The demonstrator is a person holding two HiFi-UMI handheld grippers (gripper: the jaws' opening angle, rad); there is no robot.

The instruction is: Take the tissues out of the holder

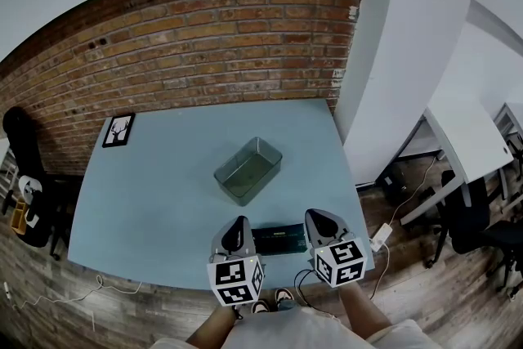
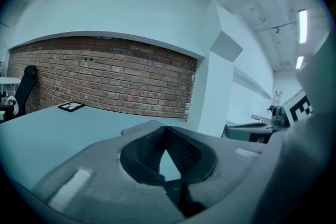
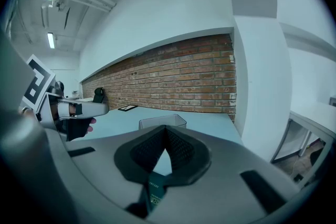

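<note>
A clear, empty-looking plastic holder [image 1: 249,170] stands at the middle of the pale blue table [image 1: 155,200]. A flat dark green tissue pack [image 1: 279,240] lies near the table's front edge, between my two grippers. My left gripper [image 1: 239,221] hovers just left of the pack and my right gripper [image 1: 315,216] just right of it. Both are shut with nothing between their fingers. In the left gripper view the jaws meet at their tips [image 2: 167,130], with the holder [image 2: 140,127] behind them. The right gripper view shows its closed tips [image 3: 166,129], the holder [image 3: 163,121] ahead and the pack [image 3: 156,186] below.
A small framed picture [image 1: 118,130] lies at the table's far left corner. A brick wall [image 1: 204,37] runs behind the table and a white column [image 1: 400,69] stands at its right. Desks, a chair [image 1: 482,233] and cables are on the floor to the right.
</note>
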